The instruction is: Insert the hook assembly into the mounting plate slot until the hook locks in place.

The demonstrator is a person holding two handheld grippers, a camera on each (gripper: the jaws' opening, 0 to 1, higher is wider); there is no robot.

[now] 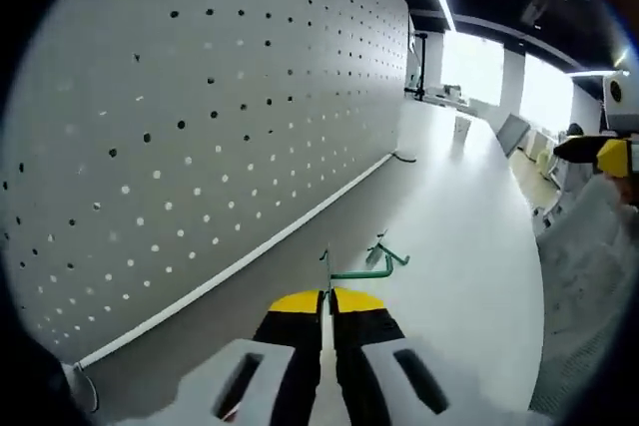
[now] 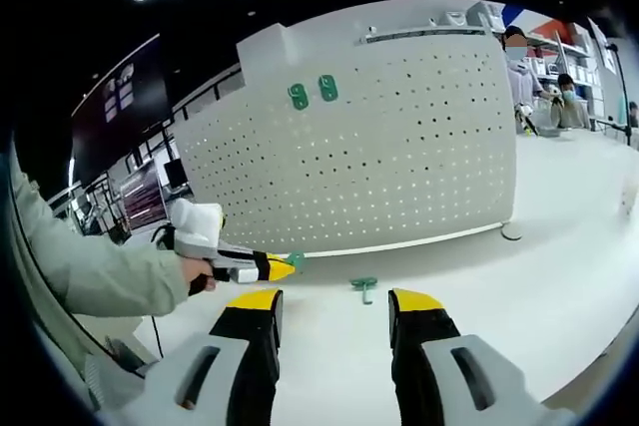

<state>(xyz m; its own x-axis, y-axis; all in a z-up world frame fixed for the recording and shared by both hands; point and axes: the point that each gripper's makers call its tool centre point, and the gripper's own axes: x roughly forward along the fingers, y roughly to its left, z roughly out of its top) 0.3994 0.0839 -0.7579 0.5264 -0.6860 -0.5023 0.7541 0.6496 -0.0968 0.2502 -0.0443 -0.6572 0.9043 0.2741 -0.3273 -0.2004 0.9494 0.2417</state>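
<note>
Hook (image 1: 351,272) pinched by left gripper (image 1: 327,298) | right gripper (image 2: 331,298) agape (second hook (image 2: 363,287) on table (image 2: 559,286))

Left gripper view skims the worktop (image 1: 469,246) close along the pegboard (image 1: 200,127) at 10 o'clock; right gripper view faces that pegboard (image 2: 399,157) squarely from farther back.

White pegboard (image 2: 399,157) is showing a regular grid of small dark holes, with two green hooks (image 2: 313,92) sitting toward its 11 o'clock corner in the right gripper view. A green hook (image 1: 374,261) is lying on the plain white table (image 1: 459,236); another green hook (image 2: 363,287) is showing at 6 o'clock below the board. Both grippers, left gripper (image 1: 327,304) and right gripper (image 2: 334,298), are wearing yellow tips over black jaws on pale grey bodies, and the sleeve (image 2: 90,266) at 9 o'clock is reading pale grey-green.
</note>
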